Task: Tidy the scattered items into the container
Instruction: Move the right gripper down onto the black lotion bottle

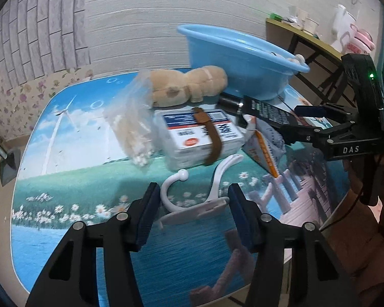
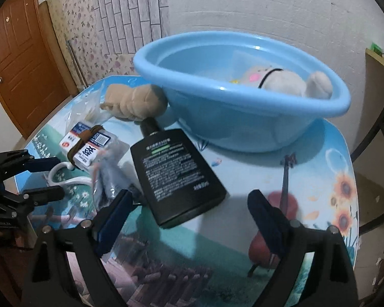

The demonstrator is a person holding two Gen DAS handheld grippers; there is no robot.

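Left gripper: jaws set either side of the base plate of one white plastic hook, which lies on the printed table top. Whether the pads press on it, cannot tell.

Right gripper: jaws spread wide, nothing pinched. One black flat bottle lies on the table with its bottom end just beyond the gap and its cap pointing away toward the basin.

Clutter behind the hook:
- one shrink-wrapped white packet with one brown strap draped across it;
- one clear bag of pale pellets, left of the packet, touching it;
- one crumpled orange-and-white pouch, right of the packet, partly under the bottle.

All three stand between the hook and the basin.

Further back: one tan plush toy on its side, against the wall of the blue basin.

Basin at the far edge of the table. Inside: one pale plush toy; anything under it is hidden.

Beyond the table: one wooden side table with cups, too small to count.
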